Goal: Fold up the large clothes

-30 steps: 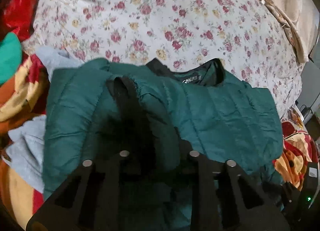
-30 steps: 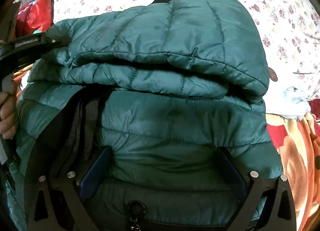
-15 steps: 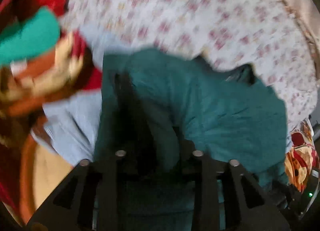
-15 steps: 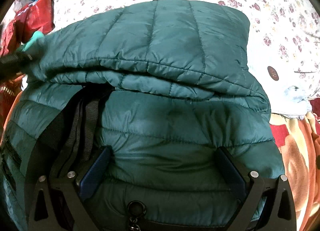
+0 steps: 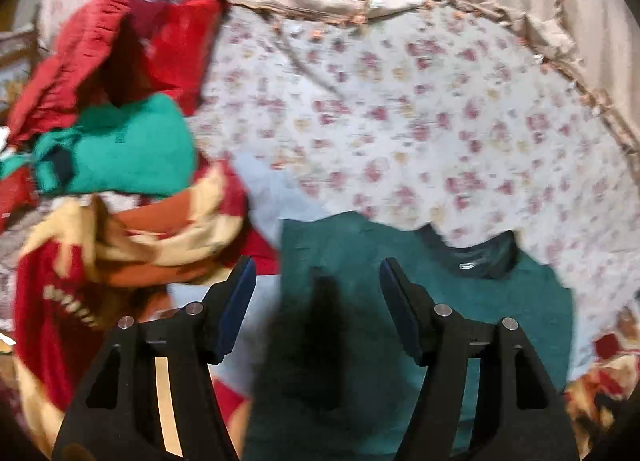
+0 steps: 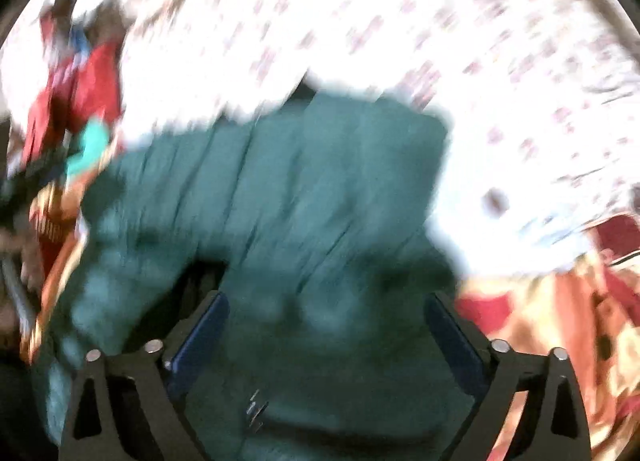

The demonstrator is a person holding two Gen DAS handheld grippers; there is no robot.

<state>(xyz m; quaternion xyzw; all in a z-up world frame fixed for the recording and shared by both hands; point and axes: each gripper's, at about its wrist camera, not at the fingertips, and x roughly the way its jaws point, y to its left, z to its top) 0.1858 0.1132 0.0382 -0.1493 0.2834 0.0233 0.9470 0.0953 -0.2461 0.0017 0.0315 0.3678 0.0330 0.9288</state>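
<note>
**Green jacket lies folded ahead of 2 open grippers**

The teal quilted jacket [image 5: 420, 301] rests in a folded bundle on the floral bedspread [image 5: 400, 121], its black collar toward the far side. It lies directly ahead of and below both tools.

The left gripper [image 5: 318, 281] has just been opening; its jaws stand apart with nothing pressed between the pads, the jacket's left edge showing through the gap. The right gripper [image 6: 326, 317] stands wide, its jaws having just narrowed slightly; the jacket [image 6: 280, 201] fills the space between them, but blur keeps me from seeing any pad pressing cloth, so I read it as released.

The bundle's long axis seems to run left to right, and both hands look about equally near.

No containers appear; a loose pile of clothes [image 5: 120, 149] sits left of the jacket.
</note>
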